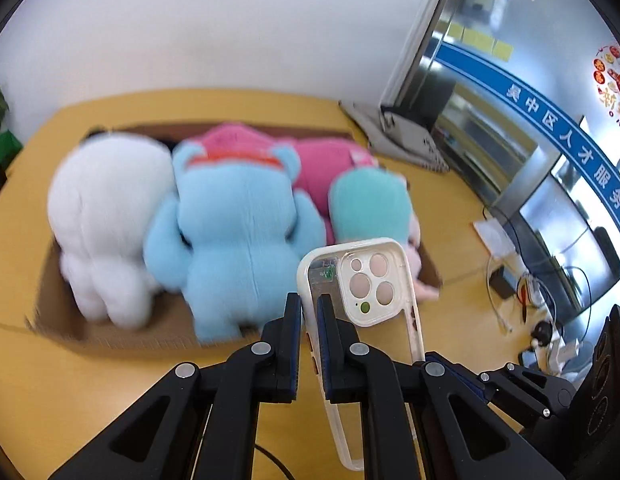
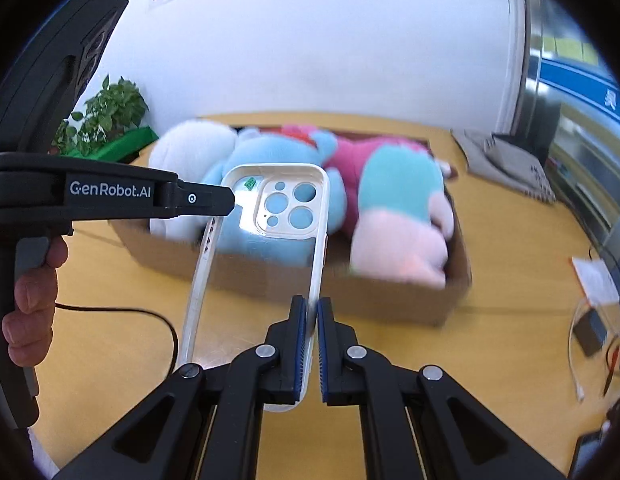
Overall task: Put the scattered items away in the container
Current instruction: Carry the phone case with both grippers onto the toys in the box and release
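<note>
Bright even indoor light, motion-blurred plush toys, heavy fisheye vignetting.

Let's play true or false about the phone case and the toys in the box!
1. Both grippers pinch the phone case. True: the left gripper and the right gripper each clamp an edge.
2. The phone case lies inside the cardboard box. False: it is held up in front of the box.
3. The blue plush toy is in the box. True.
4. The white plush toy lies on the table outside the box. False: it sits in the box, beside the blue one.
</note>
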Motion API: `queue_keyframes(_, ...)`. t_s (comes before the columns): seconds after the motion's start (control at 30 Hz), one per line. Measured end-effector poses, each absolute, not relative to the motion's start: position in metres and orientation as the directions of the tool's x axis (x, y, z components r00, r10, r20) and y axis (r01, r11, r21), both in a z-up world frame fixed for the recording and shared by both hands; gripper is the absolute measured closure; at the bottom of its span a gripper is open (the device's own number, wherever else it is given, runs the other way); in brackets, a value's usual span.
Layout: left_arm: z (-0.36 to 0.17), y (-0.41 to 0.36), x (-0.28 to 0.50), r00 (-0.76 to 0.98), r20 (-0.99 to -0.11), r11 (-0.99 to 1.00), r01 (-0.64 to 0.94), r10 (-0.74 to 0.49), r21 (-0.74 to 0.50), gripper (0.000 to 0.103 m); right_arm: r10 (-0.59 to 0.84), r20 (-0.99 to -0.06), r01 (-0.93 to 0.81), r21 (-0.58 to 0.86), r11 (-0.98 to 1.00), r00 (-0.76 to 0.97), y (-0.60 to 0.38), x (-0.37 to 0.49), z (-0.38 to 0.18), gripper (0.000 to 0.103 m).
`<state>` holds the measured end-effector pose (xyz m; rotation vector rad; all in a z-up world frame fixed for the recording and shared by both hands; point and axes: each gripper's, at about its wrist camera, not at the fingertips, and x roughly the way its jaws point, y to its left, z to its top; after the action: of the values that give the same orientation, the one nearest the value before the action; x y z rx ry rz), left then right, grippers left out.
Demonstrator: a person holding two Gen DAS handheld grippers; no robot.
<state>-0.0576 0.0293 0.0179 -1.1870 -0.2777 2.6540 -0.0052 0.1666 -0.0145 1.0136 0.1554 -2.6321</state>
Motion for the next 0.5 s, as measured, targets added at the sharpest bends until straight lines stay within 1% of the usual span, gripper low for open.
queue_keyframes(0.13,0.051,0.019,-0.097,-0.697,-0.667,-0.962,-0.138,0.263,-0.236,0.095,-0.247,-0.603,0.325,-0.021,-0.945,-0.759,0.152,-0.038,0.018,0.098)
queue_keyframes(0.27,0.078,0.015,-0.148,-0.732,-0.645,-0.975,-0.141,0.22,-0.173,0.095,-0.244,-0.577,0.31,-0.017,-0.951,-0.78,0.14,-0.093,0.043,0.098)
queue_keyframes(0.4,0.09,0.002,-0.199,-0.731,-0.641,-0.971,-0.139,0.232,-0.194,0.095,-0.236,-0.567,0.301,-0.023,-0.953,-0.79,0.125,-0.149,0.057,0.098)
queue_keyframes(0.5,0.078,-0.007,-0.242,-0.698,-0.672,-0.967,-0.133,0.247,-0.218,0.095,-0.236,-0.6,0.296,0.0,-0.955,-0.764,0.118,-0.19,0.05,0.098)
